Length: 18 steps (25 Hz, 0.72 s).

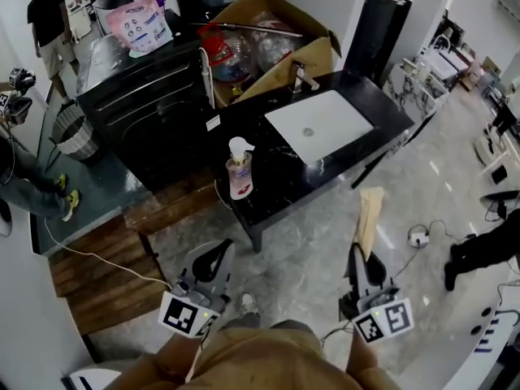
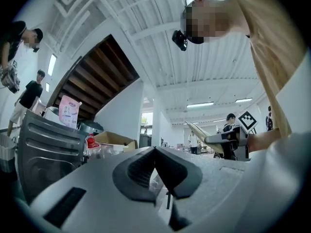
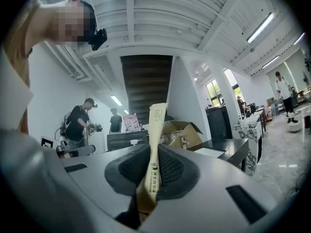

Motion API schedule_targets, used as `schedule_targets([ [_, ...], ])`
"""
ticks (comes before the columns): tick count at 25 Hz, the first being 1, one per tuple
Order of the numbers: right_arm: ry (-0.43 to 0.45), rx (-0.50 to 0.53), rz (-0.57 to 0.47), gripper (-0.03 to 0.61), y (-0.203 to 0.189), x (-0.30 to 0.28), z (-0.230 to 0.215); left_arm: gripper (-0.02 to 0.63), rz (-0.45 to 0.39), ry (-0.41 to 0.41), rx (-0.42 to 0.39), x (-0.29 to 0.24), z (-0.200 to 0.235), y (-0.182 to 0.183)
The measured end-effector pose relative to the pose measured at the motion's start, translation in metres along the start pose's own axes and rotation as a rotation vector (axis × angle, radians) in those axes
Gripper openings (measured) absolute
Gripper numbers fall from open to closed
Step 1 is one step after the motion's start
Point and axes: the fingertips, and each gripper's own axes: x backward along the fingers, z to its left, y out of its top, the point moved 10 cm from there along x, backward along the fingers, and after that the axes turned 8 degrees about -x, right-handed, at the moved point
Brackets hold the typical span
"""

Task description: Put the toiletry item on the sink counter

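In the head view a black sink counter (image 1: 280,181) with a white basin (image 1: 321,124) stands ahead of me. My right gripper (image 1: 358,257) is shut on a long tan paper packet (image 1: 370,216), held upright off the counter's near right corner. In the right gripper view the packet (image 3: 156,125) sticks up between the pads, with the counter (image 3: 228,147) beyond my right gripper (image 3: 155,152). Low and left of the counter, my left gripper (image 1: 221,252) is shut with nothing in it; its pads meet at the tip in the left gripper view (image 2: 155,150).
A pump soap bottle (image 1: 240,169) stands on the counter's near left part. Behind are an open cardboard box (image 1: 272,35) and a black cabinet (image 1: 150,96) with a pink pouch (image 1: 142,23). A wire bin (image 1: 73,132), wooden boards (image 1: 106,262), a floor socket (image 1: 418,236) and people surround.
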Motion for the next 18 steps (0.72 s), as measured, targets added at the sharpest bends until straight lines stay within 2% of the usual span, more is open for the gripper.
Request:
schedule_targets([
  [4,-0.027,-0.007,0.022,0.043,-0.005,-0.028,-0.017,0.003,0.030,-0.046,0.029,-0.032,0.012,-0.021],
  [8,-0.025,-0.001,0.031,0.043,-0.001,-0.050,-0.033,0.002,0.053,-0.050,0.045,-0.054,0.016,-0.029],
  [18,0.094,-0.001,0.018,0.043,0.031,-0.096,-0.074,0.003,0.063,0.061,-0.034,-0.086,0.015,-0.005],
])
